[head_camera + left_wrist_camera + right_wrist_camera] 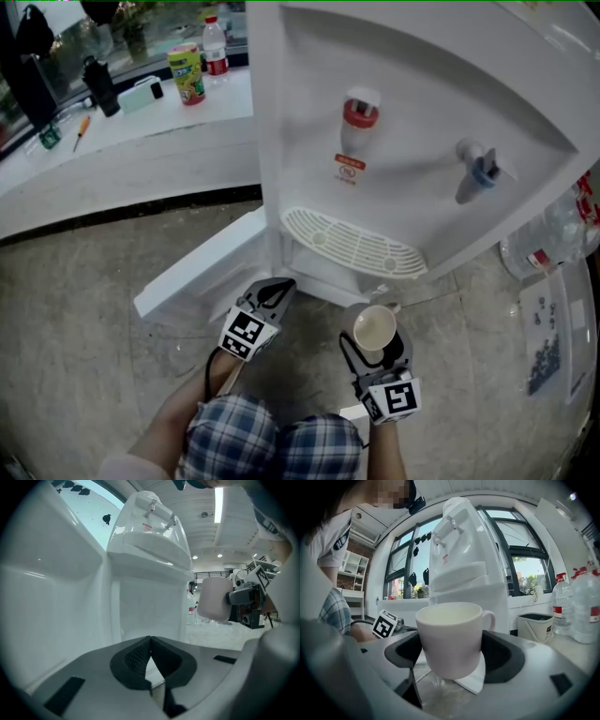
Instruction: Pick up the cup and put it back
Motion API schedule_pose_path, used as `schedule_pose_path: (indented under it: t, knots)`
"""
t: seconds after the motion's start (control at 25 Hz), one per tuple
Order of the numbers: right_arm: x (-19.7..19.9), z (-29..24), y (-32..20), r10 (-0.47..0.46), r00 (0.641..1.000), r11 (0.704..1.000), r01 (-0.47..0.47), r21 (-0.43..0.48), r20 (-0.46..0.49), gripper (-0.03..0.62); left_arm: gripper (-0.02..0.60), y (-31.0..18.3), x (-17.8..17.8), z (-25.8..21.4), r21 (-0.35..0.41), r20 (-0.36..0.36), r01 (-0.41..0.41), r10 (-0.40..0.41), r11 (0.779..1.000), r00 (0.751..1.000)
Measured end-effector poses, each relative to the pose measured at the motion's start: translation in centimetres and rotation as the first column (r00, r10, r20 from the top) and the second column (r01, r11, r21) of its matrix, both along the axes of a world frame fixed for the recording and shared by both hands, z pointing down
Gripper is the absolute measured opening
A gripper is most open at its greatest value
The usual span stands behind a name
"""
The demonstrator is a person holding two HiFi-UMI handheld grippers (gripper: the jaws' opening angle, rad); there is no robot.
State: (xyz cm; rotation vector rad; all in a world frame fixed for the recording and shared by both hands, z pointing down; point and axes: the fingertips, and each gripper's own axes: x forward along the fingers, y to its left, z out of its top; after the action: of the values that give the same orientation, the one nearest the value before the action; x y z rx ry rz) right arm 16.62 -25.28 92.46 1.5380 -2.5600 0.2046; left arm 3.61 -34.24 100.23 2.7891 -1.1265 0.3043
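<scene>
A white cup [374, 328] with its handle turned toward the dispenser sits upright between the jaws of my right gripper [375, 339], which is shut on its sides. The right gripper view shows the cup [450, 637] empty and lifted off the floor, in front of the white water dispenser [464, 564]. In the head view it hangs just below the dispenser's drip tray [352, 246]. My left gripper [275, 289] is shut on nothing, left of the cup, near the dispenser's base. From the left gripper view the pads [140, 656] meet, and the cup [213, 598] shows at right.
The dispenser has a red tap [360, 114] and a blue tap [483, 169]. A white panel [202, 272] juts out at its lower left. Large water bottles [581, 606] and a bin [536, 626] stand to the right. A counter [141, 112] with bottles runs behind.
</scene>
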Motion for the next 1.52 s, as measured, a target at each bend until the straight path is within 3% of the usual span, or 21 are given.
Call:
schedule_pose_path:
  t: [0.4,0.84,1.28,1.52]
  knots:
    - [-1.3,5.4,-5.0,0.015,0.998,1.0,-0.014,-0.024,0.053,0.408,0.025,0.0,-0.4,0.1,-0.001,0.002,0.008,-0.008,1.0,1.0]
    - [-4.4,12.2,-14.3,0.041,0.998,0.997,-0.044,-0.056,-0.049,0.408,0.025,0.3,-0.8,-0.2,0.002,0.001,0.012,-0.012,1.0,1.0]
    - [-2.3,18.5,-20.1,0.146,0.981,0.97,-0.168,-0.177,-0.131,0.408,0.025,1.1,-0.3,-0.9,0.012,-0.005,-0.009,0.01,1.0,1.0]
    - [-2.2,19.2,-20.3,0.178,0.982,0.961,-0.187,-0.205,-0.058,0.425,0.025,1.0,-0.4,-0.7,0.007,-0.004,-0.011,0.011,1.0,1.0]
